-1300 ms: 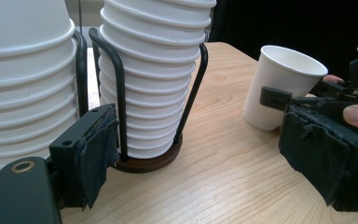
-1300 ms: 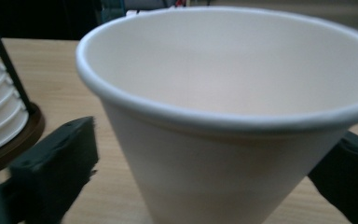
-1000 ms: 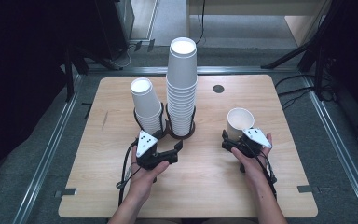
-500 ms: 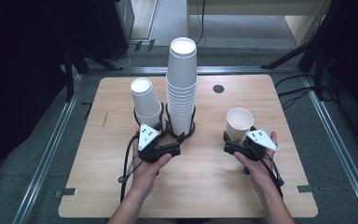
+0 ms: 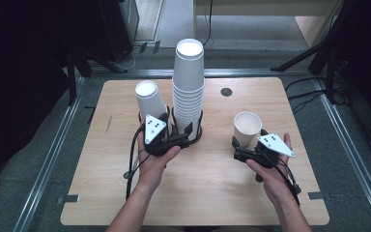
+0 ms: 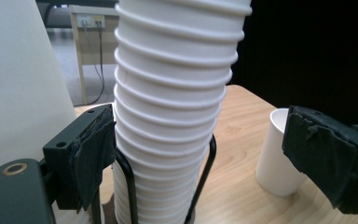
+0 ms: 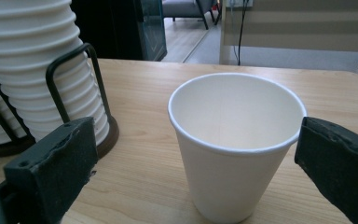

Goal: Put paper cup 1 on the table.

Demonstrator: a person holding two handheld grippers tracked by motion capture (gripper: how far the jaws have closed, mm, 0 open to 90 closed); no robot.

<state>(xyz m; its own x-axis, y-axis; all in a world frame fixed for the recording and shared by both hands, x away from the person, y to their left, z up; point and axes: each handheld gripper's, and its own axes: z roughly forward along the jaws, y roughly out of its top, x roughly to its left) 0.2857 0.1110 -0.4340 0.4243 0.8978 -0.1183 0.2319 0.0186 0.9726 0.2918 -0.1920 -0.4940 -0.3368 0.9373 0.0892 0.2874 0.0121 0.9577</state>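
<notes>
Plain white paper cup [image 7: 235, 144] upright and empty on wooden worktop [image 5: 212, 193], right tongs [image 7: 200, 172] apart around it, left tongs [image 6: 205, 163] apart around tall ribbed cup stack [image 6: 172, 112]

Matt white paper cups [image 5: 188, 92] in black wire holder [image 7: 70, 88]; pale smooth wood-grain table [image 5: 212, 193]; rough, worn black pads [image 7: 335, 163].

At frame centre we find the tall cup stack [image 5: 189, 87] in its wire holder [image 5: 196, 131] on the table [image 5: 207, 193]. A shorter stack [image 5: 149, 100] stands just left. A single cup [image 5: 247, 129] stands apart at right.
</notes>
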